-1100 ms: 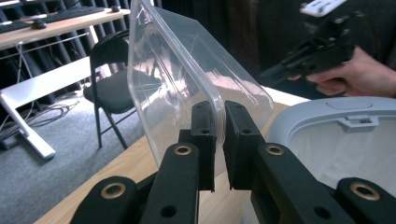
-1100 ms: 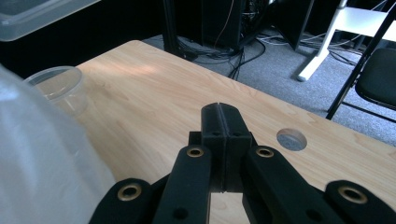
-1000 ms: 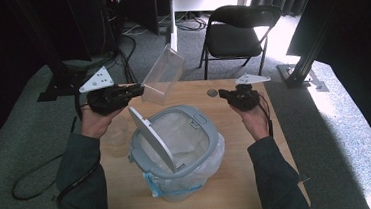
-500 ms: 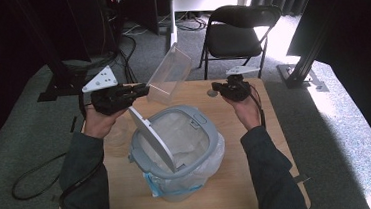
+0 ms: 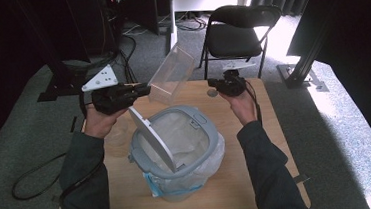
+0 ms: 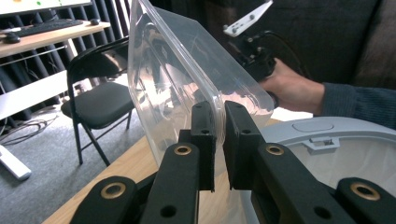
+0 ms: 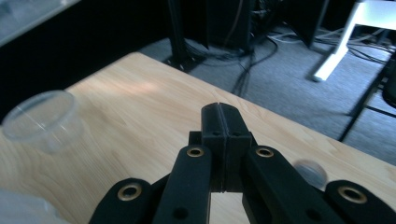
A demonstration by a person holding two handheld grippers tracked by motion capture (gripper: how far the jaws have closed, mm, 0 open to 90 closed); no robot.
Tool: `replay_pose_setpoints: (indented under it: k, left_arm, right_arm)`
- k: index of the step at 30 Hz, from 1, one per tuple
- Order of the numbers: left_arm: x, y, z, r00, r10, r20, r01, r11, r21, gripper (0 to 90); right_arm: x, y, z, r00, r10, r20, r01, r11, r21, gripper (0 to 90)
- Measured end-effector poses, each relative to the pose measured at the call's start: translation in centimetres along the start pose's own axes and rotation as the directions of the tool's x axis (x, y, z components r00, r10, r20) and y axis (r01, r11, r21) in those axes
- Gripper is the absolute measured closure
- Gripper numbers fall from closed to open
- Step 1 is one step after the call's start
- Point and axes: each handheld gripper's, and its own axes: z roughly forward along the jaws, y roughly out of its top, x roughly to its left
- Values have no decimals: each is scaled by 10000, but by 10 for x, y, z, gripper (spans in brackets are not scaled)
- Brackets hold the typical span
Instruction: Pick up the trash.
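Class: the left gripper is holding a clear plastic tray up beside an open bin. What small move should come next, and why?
Probably swing the left gripper back over the bin mouth before letting go. Its jaws pinch the clear plastic tray by its rim, and in the high view the tray hangs beyond the bin's far edge, over the table. The lid stands open, so nothing seems to block the drop.

This looks like a lab or studio workspace. A small wooden table [image 5: 277,142] stands on grey carpet, with a black folding chair [image 5: 238,32] at upper centre, loose cables [image 5: 135,63] at upper left and dark curtains behind. A desk with a keyboard [image 6: 44,25] sits at the left gripper view's upper left.
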Motion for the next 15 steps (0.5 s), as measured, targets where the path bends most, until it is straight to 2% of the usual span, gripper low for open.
replay_pose_setpoints:
  k: [3,7,12,15]
  left_arm:
    - [-2,1,1,10000,53,10,-53,10000,31,837]
    - [-2,3,0,9999,80,81,-80,10000,-48,837]
    - [-3,5,-3,9999,53,140,-50,9999,-160,837]
    - [-6,5,-4,9997,65,218,-60,9997,-227,836]
  right_arm:
    - [-2,3,7,9995,252,-213,-254,9997,-74,900]
    - [1,10,14,9988,310,-388,-314,9995,-96,900]
    - [7,19,16,9983,221,-534,-235,9994,-260,900]
    - [8,24,16,9960,432,-779,-470,9978,-473,900]
